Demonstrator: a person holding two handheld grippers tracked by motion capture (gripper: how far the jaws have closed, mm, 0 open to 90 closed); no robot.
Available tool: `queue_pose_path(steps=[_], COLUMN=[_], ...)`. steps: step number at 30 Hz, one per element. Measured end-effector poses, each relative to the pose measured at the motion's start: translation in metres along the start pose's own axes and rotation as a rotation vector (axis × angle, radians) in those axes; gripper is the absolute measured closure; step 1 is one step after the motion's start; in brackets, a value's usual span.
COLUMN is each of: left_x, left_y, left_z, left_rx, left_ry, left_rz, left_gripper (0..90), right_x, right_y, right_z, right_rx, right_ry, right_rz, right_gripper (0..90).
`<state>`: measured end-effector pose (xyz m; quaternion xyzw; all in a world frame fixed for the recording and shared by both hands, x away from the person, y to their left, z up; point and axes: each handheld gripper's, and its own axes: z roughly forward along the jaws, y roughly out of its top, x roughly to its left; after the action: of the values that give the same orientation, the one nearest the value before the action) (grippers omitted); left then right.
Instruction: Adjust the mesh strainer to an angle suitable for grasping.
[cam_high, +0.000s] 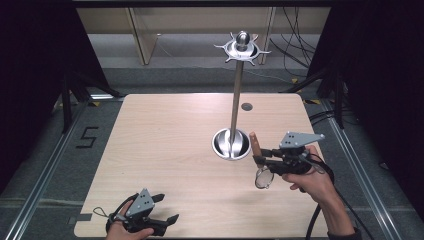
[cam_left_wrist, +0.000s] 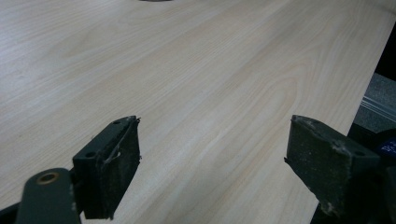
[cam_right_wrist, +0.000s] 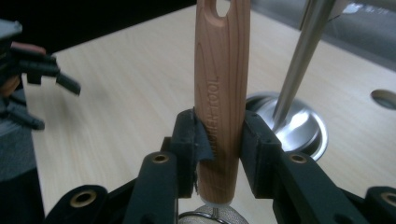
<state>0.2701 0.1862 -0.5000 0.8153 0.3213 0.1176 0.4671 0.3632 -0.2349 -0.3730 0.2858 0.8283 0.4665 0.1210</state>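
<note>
A utensil with a wooden handle (cam_high: 253, 142) (cam_right_wrist: 222, 65) and a round wire head (cam_high: 263, 178) stands upright in my right gripper (cam_high: 257, 159) (cam_right_wrist: 219, 135), which is shut on the handle's lower part. A hole shows near the handle's top end. Just left of it rises a metal stand: a round base (cam_high: 220, 145) (cam_right_wrist: 306, 128), a thin pole (cam_high: 235, 107) (cam_right_wrist: 299, 56), and a ring of hooks (cam_high: 242, 49) at the top. My left gripper (cam_high: 167, 207) (cam_left_wrist: 212, 140) rests at the table's front left, open, with nothing between its pads.
The light wooden table (cam_high: 165, 145) has a small round grommet hole (cam_high: 246, 106) (cam_right_wrist: 385, 99) behind the stand. Dark curtains flank both sides, and cables lie on the floor at the back right. The left gripper (cam_right_wrist: 37, 74) appears far off in the right gripper view.
</note>
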Motion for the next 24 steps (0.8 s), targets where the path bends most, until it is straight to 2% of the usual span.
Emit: queue_pose_path(steps=[4,6,7,8,9,10,11,12,13,15,16,17,19,20,21,22,23,24], left_x=[0.000,0.001,0.001,0.001,0.001,0.001,0.000,0.000,0.001,-0.001,0.000,0.001,0.000,0.001,0.001,0.001,0.001,0.001], left_y=[0.000,0.001,0.001,0.000,0.000,0.000,0.000,0.000,0.000,0.000,0.000,0.000,0.000,0.001,0.000,0.000,0.000,0.001], left_z=[0.000,0.000,0.000,0.000,0.000,0.000,0.000,0.000,0.000,0.000,0.000,0.000,0.001,-0.001,0.000,0.000,0.000,0.000], left_rx=[0.002,0.003,0.005,0.003,0.000,0.000,0.000,0.003,0.003,-0.005,-0.007,0.002,-0.008,0.011,-0.007,0.004,0.002,0.001], left_ry=[0.000,-0.002,-0.002,-0.002,-0.002,-0.002,0.000,-0.001,-0.001,-0.002,-0.005,-0.004,-0.006,0.002,-0.006,-0.005,-0.005,-0.006], left_rz=[0.005,0.029,0.030,0.027,0.023,0.012,0.001,0.008,0.014,-0.004,0.013,0.027,-0.006,0.022,0.018,0.026,0.021,0.021], left_gripper=[16.8,16.8,16.8,16.8,16.8,16.8,16.8,16.8,16.8,16.8,16.8,16.8,16.9,16.9,16.8,16.8,16.8,16.8], right_x=[-0.004,-0.007,-0.006,-0.006,-0.008,-0.007,-0.008,-0.009,-0.010,-0.011,-0.012,-0.012,-0.014,-0.015,-0.016,-0.017,-0.017,-0.019], right_y=[0.014,0.021,0.025,0.028,0.032,0.035,0.039,0.042,0.046,0.054,0.057,0.060,0.067,0.070,0.073,0.076,0.079,0.082], right_z=[-0.002,-0.003,-0.005,-0.005,-0.005,-0.005,-0.007,-0.007,-0.007,-0.010,-0.010,-0.011,-0.013,-0.014,-0.015,-0.016,-0.016,-0.017], right_rx=[-0.064,-0.099,-0.099,-0.119,-0.137,-0.148,-0.147,-0.159,-0.175,-0.186,-0.197,-0.202,-0.208,-0.209,-0.226,-0.230,-0.235,-0.240], right_ry=[-0.022,-0.024,-0.032,-0.035,-0.044,-0.052,-0.042,-0.048,-0.057,-0.061,-0.072,-0.073,-0.075,-0.082,-0.083,-0.090,-0.088,-0.091], right_rz=[0.014,0.010,0.029,0.025,-0.003,0.022,0.023,0.008,0.010,0.026,0.010,0.016,0.023,0.019,0.018,0.010,0.026,0.009], right_gripper=[69.7,69.8,69.8,69.7,69.8,69.8,69.8,69.8,69.8,69.8,69.8,69.8,69.8,69.8,69.8,69.8,69.8,69.8])
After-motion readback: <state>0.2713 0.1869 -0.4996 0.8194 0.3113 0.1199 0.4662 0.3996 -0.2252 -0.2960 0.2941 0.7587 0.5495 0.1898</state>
